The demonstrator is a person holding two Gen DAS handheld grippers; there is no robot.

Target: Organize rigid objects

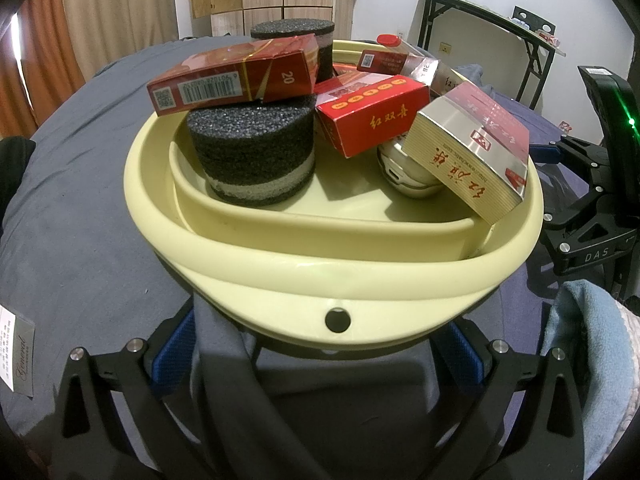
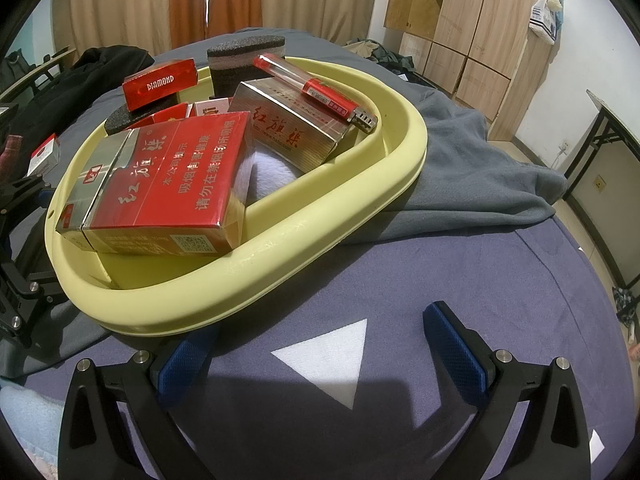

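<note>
A pale yellow basin [image 1: 224, 240] [image 2: 400, 148] sits on the bed, filled with red cigarette boxes. One box [image 1: 232, 76] lies on a black foam cylinder [image 1: 252, 152], with a second cylinder [image 1: 296, 36] behind. A red box [image 1: 372, 116] and a gold-sided box [image 1: 468, 144] lean over a white round object [image 1: 404, 176]. A red lighter [image 2: 316, 92] rests on a silver box [image 2: 288, 124], behind a large red box [image 2: 168, 184]. My left gripper [image 1: 320, 356] is open, its fingers spread under the basin's near rim. My right gripper [image 2: 320, 354] is open over the purple sheet, beside the basin.
A white carton [image 1: 16, 356] lies on the grey bedding at the left. A grey blanket [image 2: 480, 168] is bunched behind the basin. A small red-white box [image 2: 44, 156] sits to the far left. A folding table [image 1: 480, 20] and wooden wardrobes [image 2: 472, 32] stand beyond the bed.
</note>
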